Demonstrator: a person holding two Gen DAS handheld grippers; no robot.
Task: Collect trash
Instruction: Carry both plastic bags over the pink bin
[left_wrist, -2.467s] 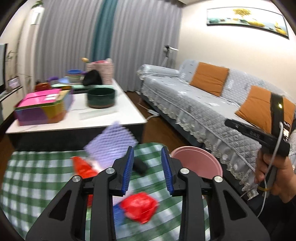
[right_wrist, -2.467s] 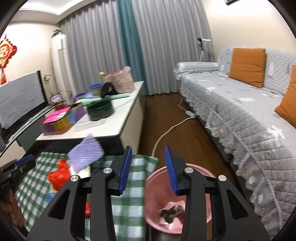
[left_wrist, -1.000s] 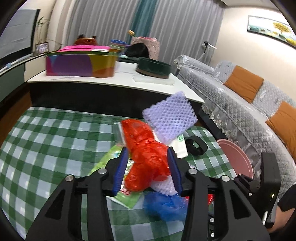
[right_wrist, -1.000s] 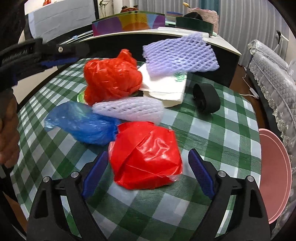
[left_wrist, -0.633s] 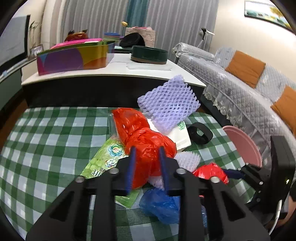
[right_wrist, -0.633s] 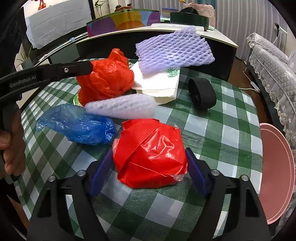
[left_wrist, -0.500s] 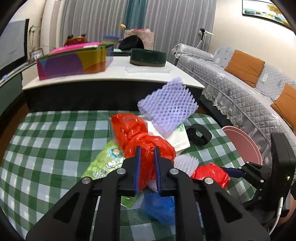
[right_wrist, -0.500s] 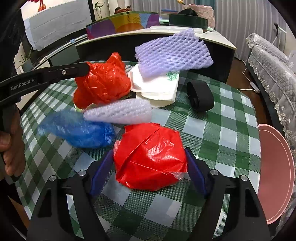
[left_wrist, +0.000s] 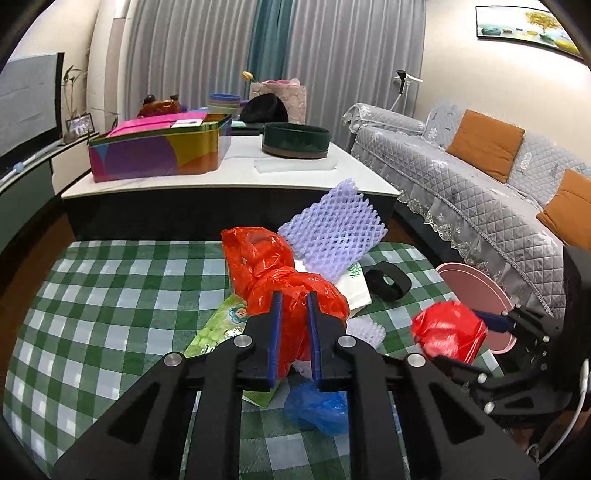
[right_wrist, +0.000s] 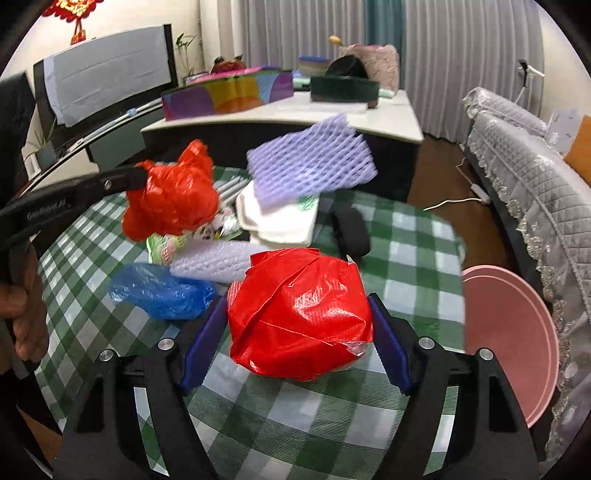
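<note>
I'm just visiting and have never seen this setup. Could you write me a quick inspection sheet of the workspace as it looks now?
Surface: green checked tablecloth on a low table.
Job's things: orange-red plastic bag, red crumpled bag, blue bag, purple foam net, pink bin beside the table.
Clutter: black tape roll, white napkin pack, green snack wrapper.
Grippers: left gripper pinches the orange-red plastic bag; right gripper clamps the red crumpled bag.
Cables: white cord on the floor.
Surroundings: grey sofa, white counter.
</note>
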